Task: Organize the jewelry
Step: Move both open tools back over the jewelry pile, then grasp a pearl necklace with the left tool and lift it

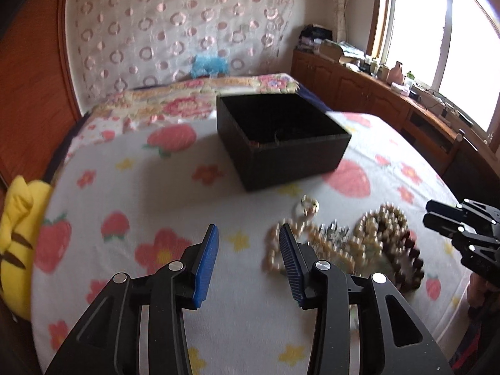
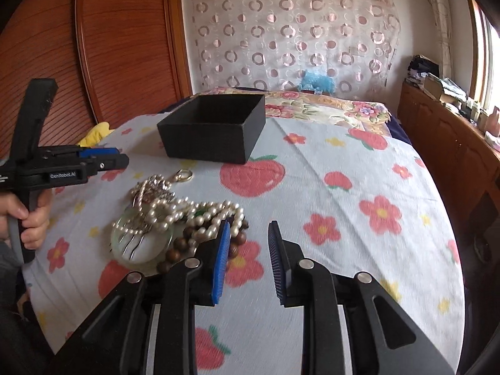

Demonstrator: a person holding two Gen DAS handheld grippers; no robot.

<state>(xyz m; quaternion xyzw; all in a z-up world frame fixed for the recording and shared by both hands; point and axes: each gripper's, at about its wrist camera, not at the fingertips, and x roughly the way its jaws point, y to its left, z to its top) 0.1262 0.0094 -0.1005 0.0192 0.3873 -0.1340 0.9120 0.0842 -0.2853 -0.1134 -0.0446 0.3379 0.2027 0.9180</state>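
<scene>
An open black box (image 1: 281, 137) stands on the flowered bed cover (image 1: 156, 193); it also shows in the right wrist view (image 2: 212, 128). A jewelry pile lies in front of it: a pearl necklace (image 2: 175, 212), brown wooden beads (image 2: 181, 243), a pale jade bangle (image 2: 140, 250), a gold ring (image 2: 184, 174). In the left wrist view the pile (image 1: 359, 240) is blurred. My left gripper (image 1: 248, 229) is open and empty, just left of the pile. My right gripper (image 2: 248, 226) is open and empty, its left finger at the pile's right edge.
A yellow plush toy (image 1: 18, 237) lies at the bed's left edge. A wooden wardrobe (image 2: 118, 40) stands left, a wooden cabinet (image 2: 443, 131) with clutter along the right under the window. A blue plush (image 2: 315, 81) sits at the bed's head.
</scene>
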